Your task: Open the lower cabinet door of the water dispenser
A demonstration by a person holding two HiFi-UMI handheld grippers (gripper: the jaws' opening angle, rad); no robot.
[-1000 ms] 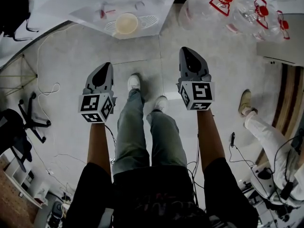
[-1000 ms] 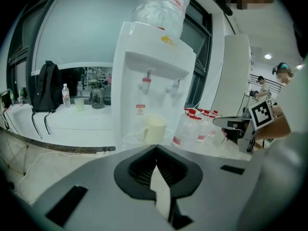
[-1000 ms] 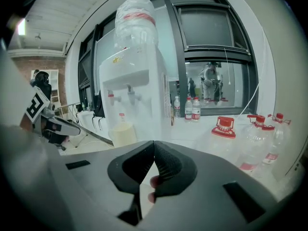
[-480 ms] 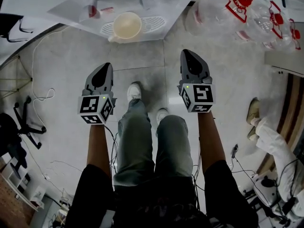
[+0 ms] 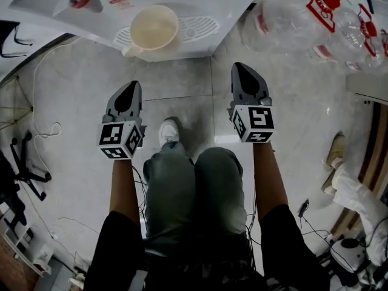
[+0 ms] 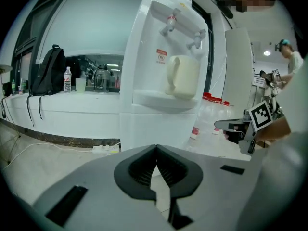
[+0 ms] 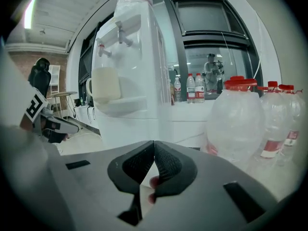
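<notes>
Looked down on a glossy, pale grey tiled floor [image 5: 79, 102], with a white cable [image 5: 34, 93] trailing along its left side and a black chair base [image 5: 30, 174] at the far left. Found the white water dispenser [image 5: 224, 5] straight ahead at the far edge, with a cream cup [image 5: 154, 28] on its drip tray and clear water jugs [image 5: 303, 17] with red labels to its right. Saw the lower cabinet door [image 6: 147, 126] under that tray, facing both tools and untouched. Held the left gripper [image 5: 129, 88] and right gripper [image 5: 242, 68] side by side above the floor, short of the dispenser, each with jaws pressed together on nothing. Against a second before, found cup and tray larger and nearer, knees bent further forward with only one white shoe [image 5: 168, 131] showing, and jaws unchanged.
</notes>
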